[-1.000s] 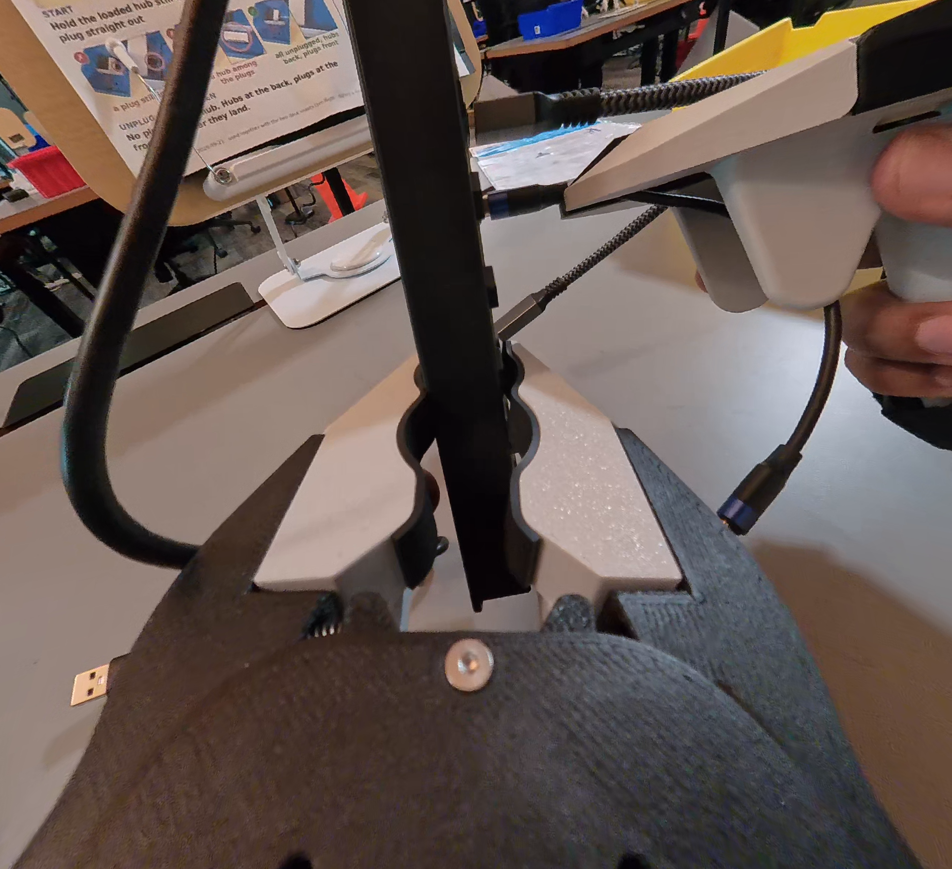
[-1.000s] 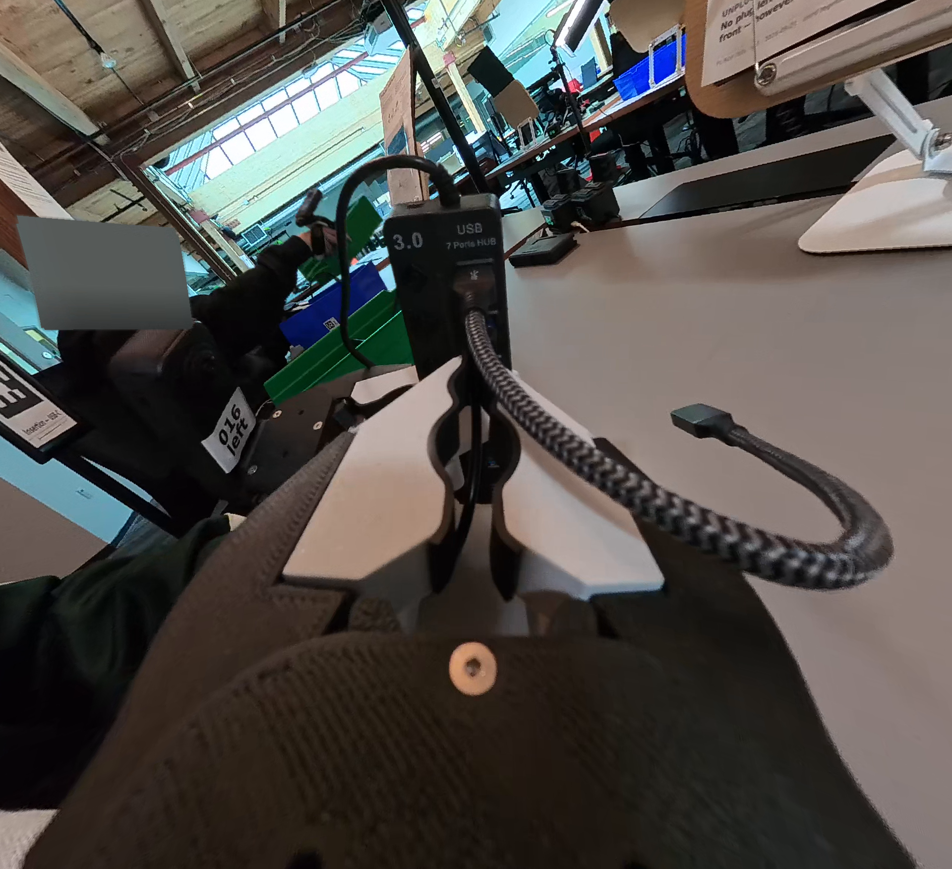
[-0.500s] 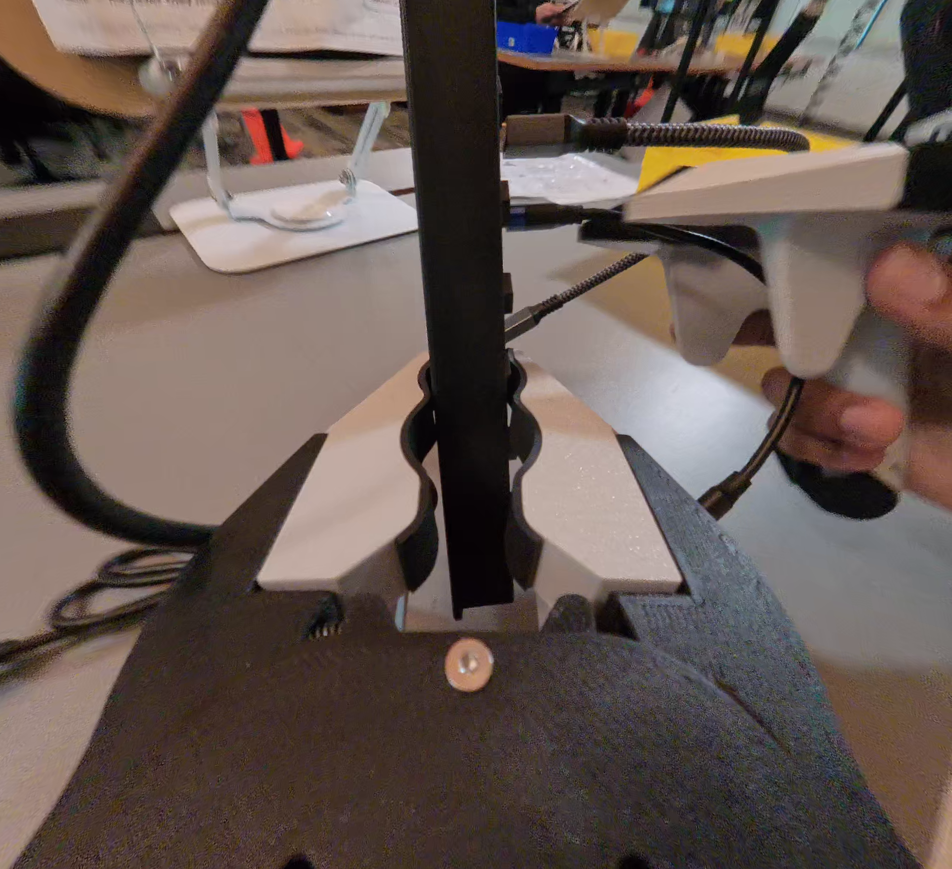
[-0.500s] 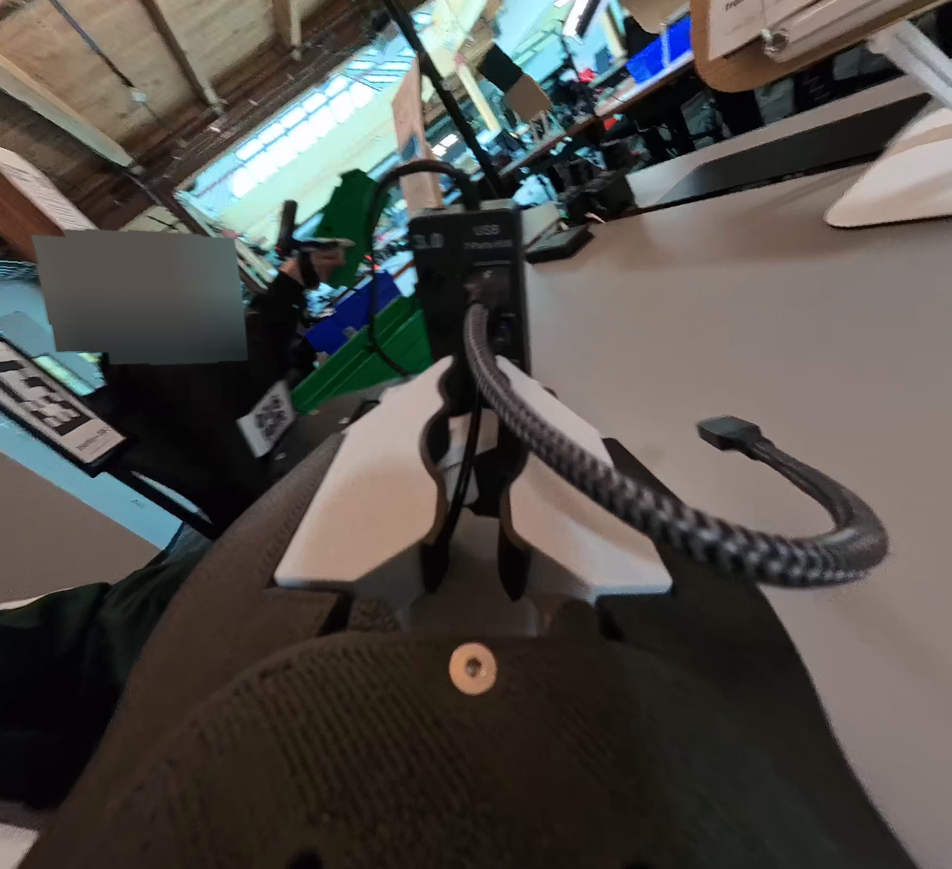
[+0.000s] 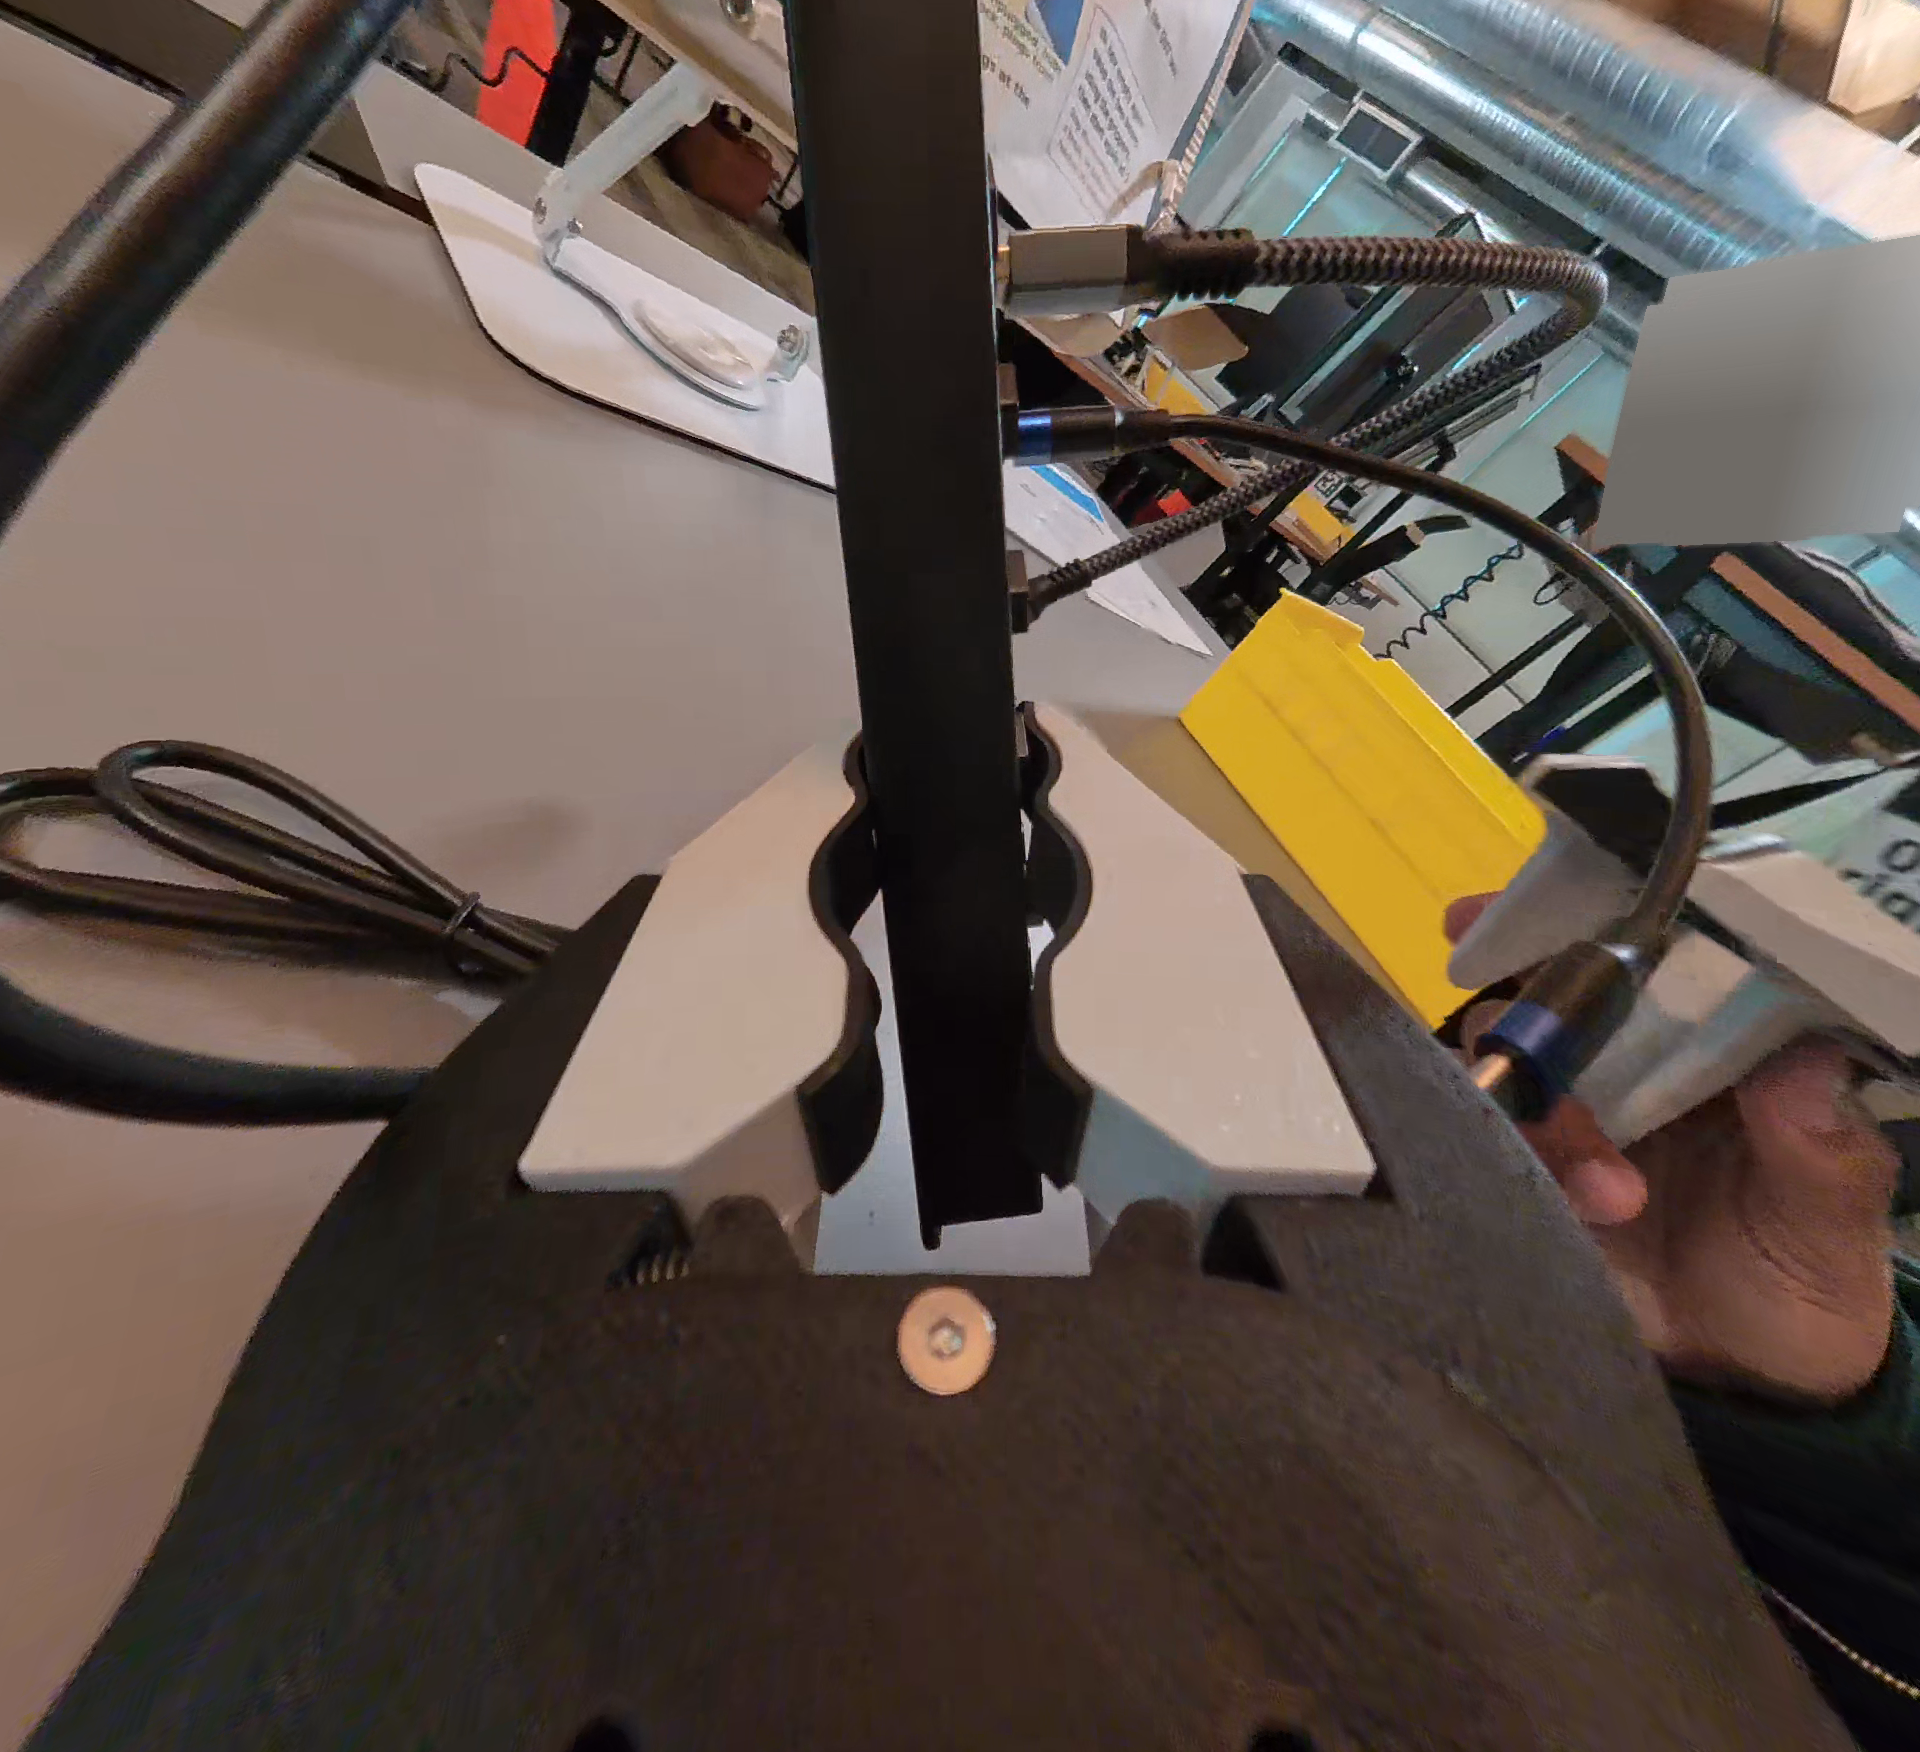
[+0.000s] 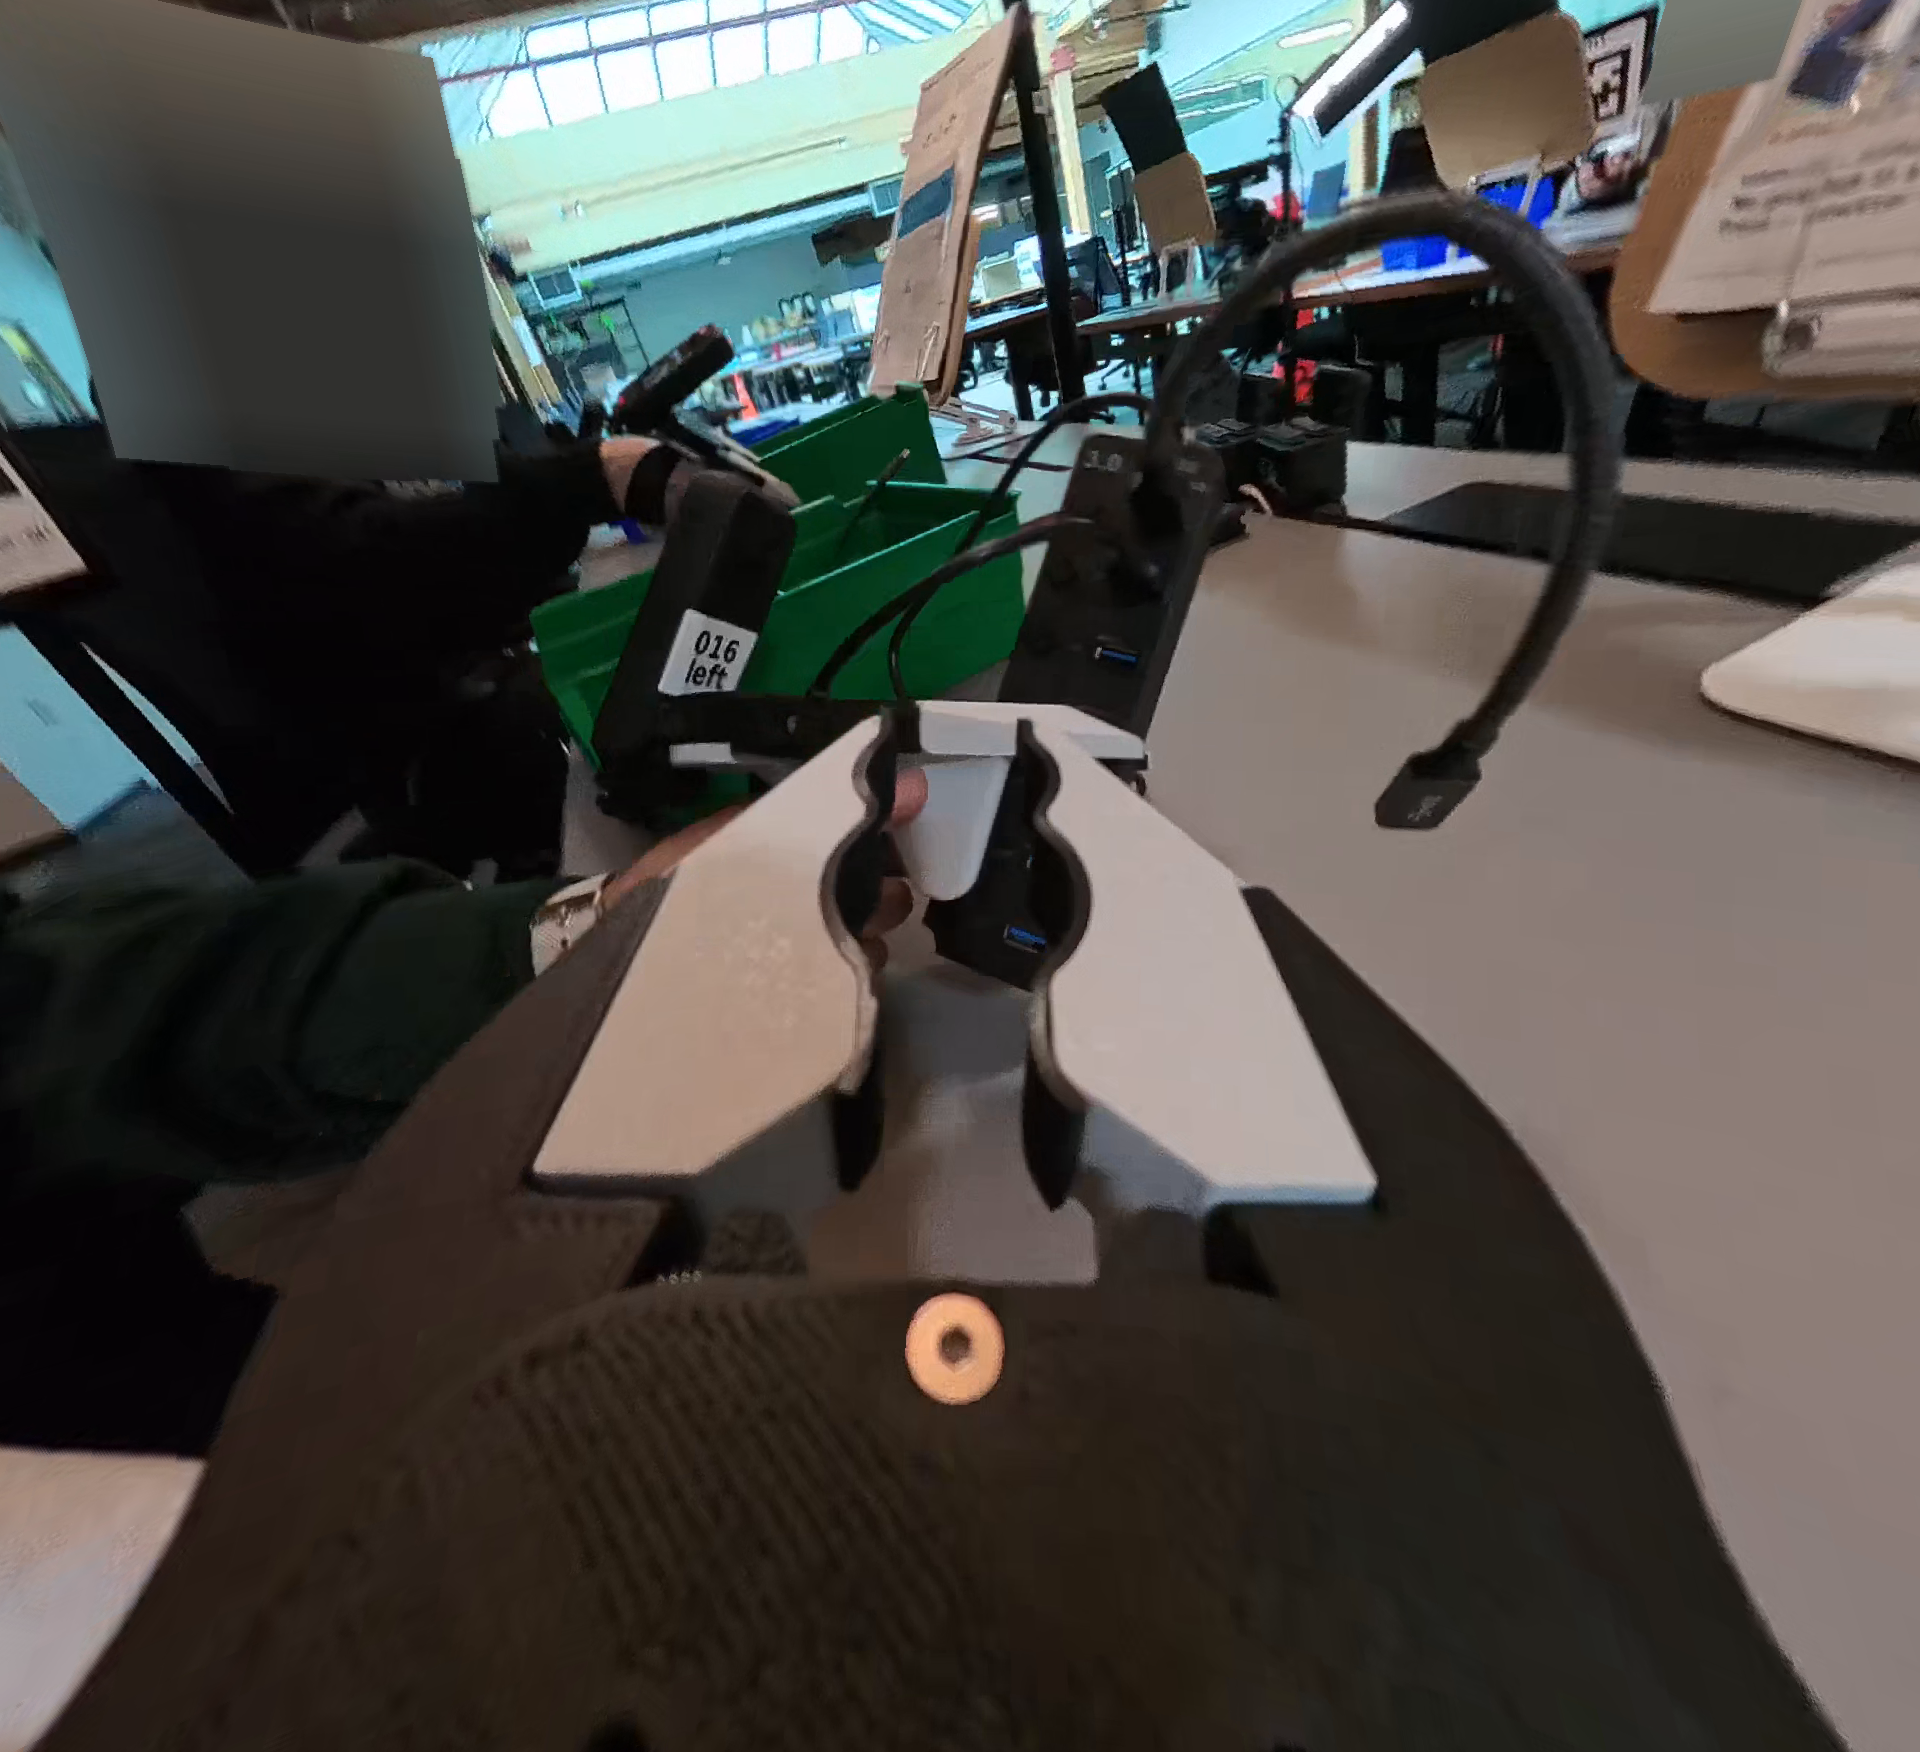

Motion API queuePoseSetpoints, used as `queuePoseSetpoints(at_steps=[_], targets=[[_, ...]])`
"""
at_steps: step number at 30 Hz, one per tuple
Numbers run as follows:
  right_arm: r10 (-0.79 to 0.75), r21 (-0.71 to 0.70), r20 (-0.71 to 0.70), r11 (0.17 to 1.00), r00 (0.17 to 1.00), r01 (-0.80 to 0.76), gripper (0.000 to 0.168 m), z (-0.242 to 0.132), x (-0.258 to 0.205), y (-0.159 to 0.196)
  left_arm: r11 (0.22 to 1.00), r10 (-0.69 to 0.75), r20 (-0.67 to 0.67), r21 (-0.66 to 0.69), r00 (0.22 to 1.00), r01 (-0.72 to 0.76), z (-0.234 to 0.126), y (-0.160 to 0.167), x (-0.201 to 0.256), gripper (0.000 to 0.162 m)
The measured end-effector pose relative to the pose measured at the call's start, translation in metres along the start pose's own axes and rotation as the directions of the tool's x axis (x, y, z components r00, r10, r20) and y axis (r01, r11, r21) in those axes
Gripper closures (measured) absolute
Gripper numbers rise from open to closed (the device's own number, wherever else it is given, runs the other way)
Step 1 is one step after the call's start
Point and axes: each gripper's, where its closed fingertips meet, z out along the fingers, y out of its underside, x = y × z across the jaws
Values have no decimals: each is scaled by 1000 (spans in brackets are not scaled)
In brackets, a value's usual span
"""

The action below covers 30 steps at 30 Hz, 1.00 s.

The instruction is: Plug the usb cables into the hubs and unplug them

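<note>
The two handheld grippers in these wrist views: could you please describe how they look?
Both grippers, left and right, share one build: a textured black body, a silver screw, and pale grey wedge fingers with wavy black inner pads. The person wears a dark green sleeve.

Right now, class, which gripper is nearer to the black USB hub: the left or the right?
Left. The left gripper is shut on the black USB hub, its fingers clamping the lower end. The right gripper is apart from it, open and holding nothing.
</note>
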Motion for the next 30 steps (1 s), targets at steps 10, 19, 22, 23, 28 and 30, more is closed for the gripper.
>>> queuePoseSetpoints(at_steps=[10,19,22,23,28,30], targets=[[-366,-57,183,923,912,381,149,47,-79,-19,999,37,37,-15,999,-37,6,6,-4,140],[-162,-191,567,928,808,319,137,178,-174,-31,993,-118,30,1,993,118,6,5,-17,140],[-247,-259,612,835,751,486,136,228,-191,-12,988,-157,29,-5,987,157,7,6,-21,140],[-264,-277,633,801,728,531,136,243,-196,-4,986,-169,24,-7,985,169,7,5,-22,140],[-205,-373,748,657,632,655,133,299,-224,38,979,-193,-10,-64,981,192,9,11,-18,140],[-171,-417,781,573,601,705,134,316,-228,60,978,-192,-4,-85,981,191,11,14,-17,140]])
